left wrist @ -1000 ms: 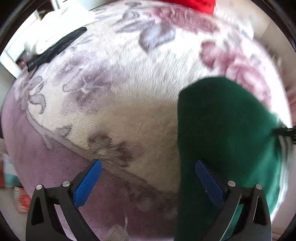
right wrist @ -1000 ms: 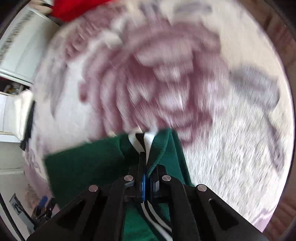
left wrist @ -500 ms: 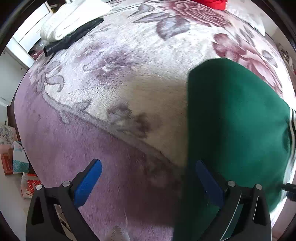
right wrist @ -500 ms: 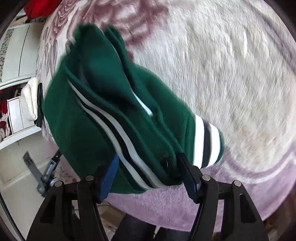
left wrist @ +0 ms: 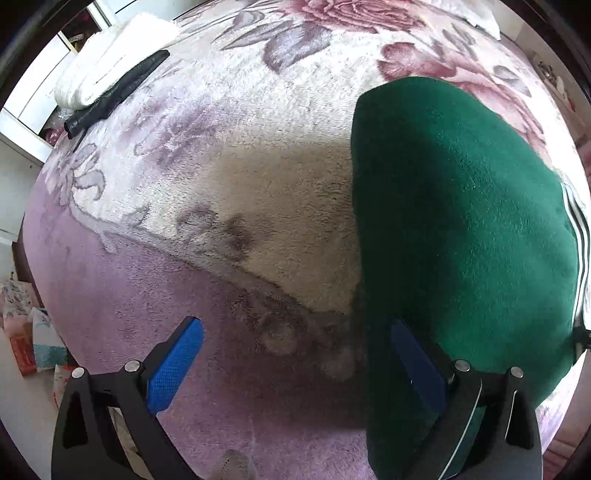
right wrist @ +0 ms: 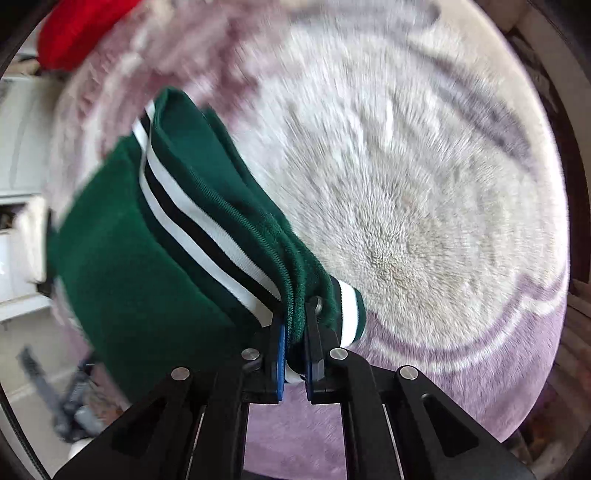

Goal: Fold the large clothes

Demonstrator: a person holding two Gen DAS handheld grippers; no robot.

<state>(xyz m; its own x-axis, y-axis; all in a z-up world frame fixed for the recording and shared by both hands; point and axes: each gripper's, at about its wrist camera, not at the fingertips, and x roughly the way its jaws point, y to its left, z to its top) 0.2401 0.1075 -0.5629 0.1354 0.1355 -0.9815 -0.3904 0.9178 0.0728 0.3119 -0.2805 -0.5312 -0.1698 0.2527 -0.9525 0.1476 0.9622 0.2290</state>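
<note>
A dark green fleece jacket (left wrist: 461, 221) with white and black striped trim lies folded on the flowered plush blanket (left wrist: 229, 155). My left gripper (left wrist: 295, 354) is open and empty; its right finger is at the jacket's near left edge. In the right wrist view my right gripper (right wrist: 295, 343) is shut on the green jacket (right wrist: 122, 266) at its zipper and striped hem corner, and the folded layers run up to the left. That view is blurred by motion.
A white folded towel (left wrist: 107, 70) with a black item (left wrist: 114, 94) on it lies at the blanket's far left. A red garment (right wrist: 81, 29) lies at the far end. Bags (left wrist: 33, 339) stand on the floor at left.
My right gripper was shut on the jacket, opened half a second ago, and has now shut on its zipper edge. The left gripper stayed open and shifted slightly closer to the jacket.
</note>
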